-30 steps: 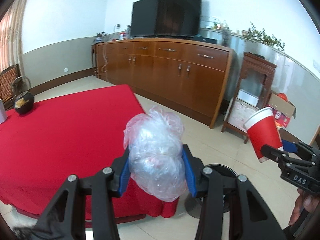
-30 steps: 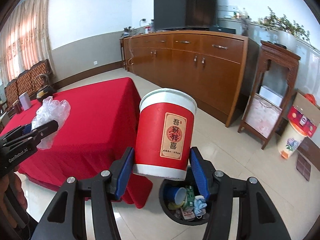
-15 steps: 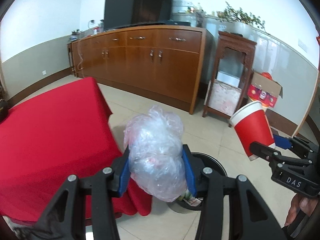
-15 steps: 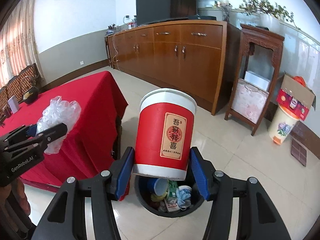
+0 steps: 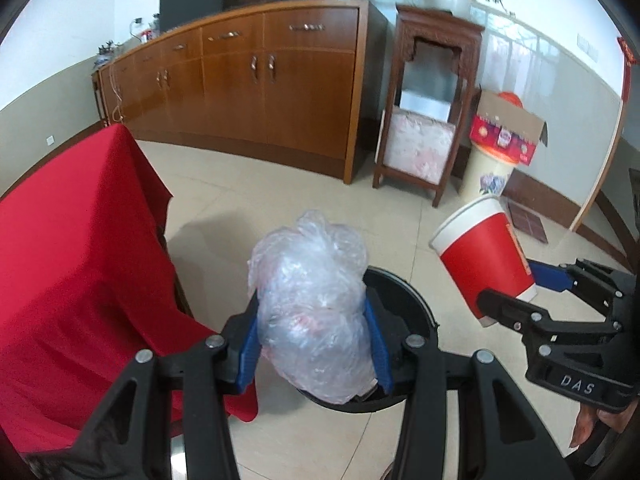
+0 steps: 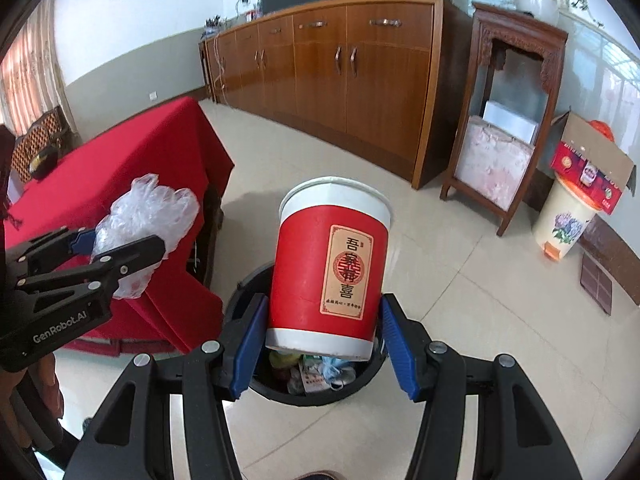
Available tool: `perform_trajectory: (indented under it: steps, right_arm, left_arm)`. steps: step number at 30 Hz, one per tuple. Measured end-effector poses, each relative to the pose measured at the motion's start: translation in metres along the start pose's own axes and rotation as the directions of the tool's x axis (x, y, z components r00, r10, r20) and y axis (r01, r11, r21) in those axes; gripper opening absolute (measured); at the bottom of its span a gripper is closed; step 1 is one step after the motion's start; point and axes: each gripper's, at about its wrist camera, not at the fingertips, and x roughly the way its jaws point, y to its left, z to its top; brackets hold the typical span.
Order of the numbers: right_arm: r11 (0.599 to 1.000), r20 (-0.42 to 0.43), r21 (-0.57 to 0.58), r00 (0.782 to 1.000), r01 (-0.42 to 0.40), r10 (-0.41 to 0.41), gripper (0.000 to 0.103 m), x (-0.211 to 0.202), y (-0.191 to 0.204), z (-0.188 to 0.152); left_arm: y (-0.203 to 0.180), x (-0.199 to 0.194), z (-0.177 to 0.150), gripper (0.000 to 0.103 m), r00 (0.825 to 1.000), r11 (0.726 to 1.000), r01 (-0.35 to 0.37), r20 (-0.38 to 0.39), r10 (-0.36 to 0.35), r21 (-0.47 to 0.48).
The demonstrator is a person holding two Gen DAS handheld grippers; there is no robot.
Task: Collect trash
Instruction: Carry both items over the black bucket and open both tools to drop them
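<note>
"DAS" on right gripper; "GenRobot.AI" on left gripper.

From my left wrist view, the crumpled plastic bag hides most of the black trash bin. The paper cup covers the bin's far rim; its litter is unidentifiable.

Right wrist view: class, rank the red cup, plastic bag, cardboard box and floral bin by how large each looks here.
1. Red cup, though nearness inflates it.
2. Plastic bag.
3. Cardboard box and floral bin look alike, so unranked.
</note>
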Motion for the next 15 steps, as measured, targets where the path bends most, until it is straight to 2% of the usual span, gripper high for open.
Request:
perform_trajectory:
  steps: [9, 12, 13, 14, 15]
  right_arm:
    - [0.996, -0.125, -0.069, 0.991, -0.055, 0.046, 0.059, 0.061, -0.004, -0.017]
    - [0.992, -0.177, -0.083, 0.981, -0.094, 0.079, 0.059, 0.085, -0.005, -0.02]
    - [0.99, -0.209, -0.088, 0.974, -0.107, 0.087, 0.06, 0.097, -0.005, -0.022]
    - [0.99, -0.231, -0.101, 0.97, -0.101, 0.075, 0.062, 0.105, -0.005, -0.024]
    - [0.99, -0.25, -0.117, 0.967, -0.075, 0.044, 0.067, 0.116, -0.008, -0.028]
  left_arm:
    - [-0.005, 0.042, -0.01, 0.049, 0.994, 1.0, 0.022, -0.103, -0.024, -0.022]
    - [-0.007, 0.061, -0.013, 0.053, 0.99, 0.999, 0.032, -0.139, -0.035, -0.022]
    - [-0.006, 0.068, -0.015, 0.071, 0.989, 0.999, 0.019, -0.143, -0.023, -0.027]
    - [-0.003, 0.072, -0.016, 0.095, 0.99, 0.999, 0.002, -0.143, -0.007, -0.035]
    - [0.0, 0.074, -0.018, 0.102, 0.991, 0.999, -0.016, -0.137, 0.01, -0.046]
